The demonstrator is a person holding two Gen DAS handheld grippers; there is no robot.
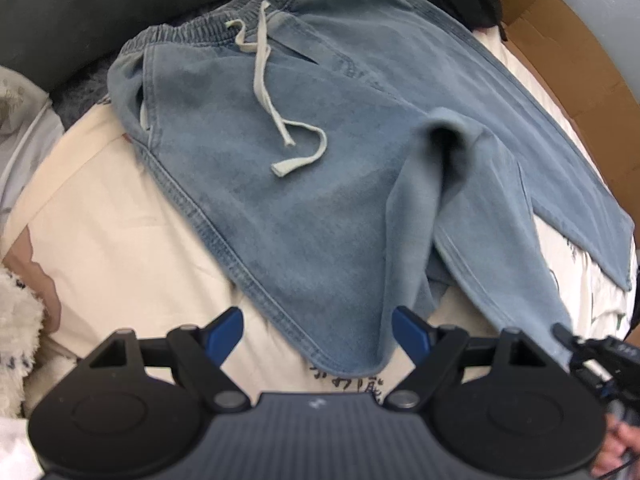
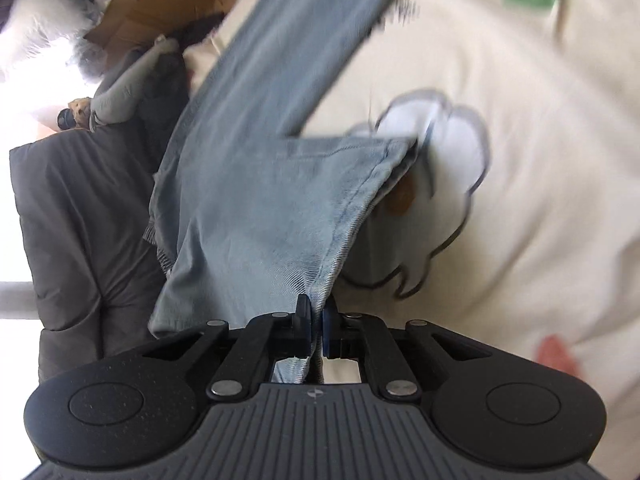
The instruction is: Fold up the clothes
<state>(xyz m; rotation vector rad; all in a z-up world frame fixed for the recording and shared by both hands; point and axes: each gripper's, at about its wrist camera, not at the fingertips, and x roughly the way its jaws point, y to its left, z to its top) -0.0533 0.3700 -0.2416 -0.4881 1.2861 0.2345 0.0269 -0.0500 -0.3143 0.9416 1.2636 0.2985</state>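
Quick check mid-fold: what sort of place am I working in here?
Most likely a bedroom at home, with the folding done on a bed. The blue drawstring pants lie on a cream sheet printed with cartoon figures, a dark grey padded cushion sits behind them, and an open cardboard box stands alongside.

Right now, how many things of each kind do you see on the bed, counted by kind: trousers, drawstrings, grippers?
Blue denim trousers: 1
White drawstring: 1
Grippers: 2, the left gripper open near the trousers' edge, the right gripper shut on a trouser leg
Total: 4
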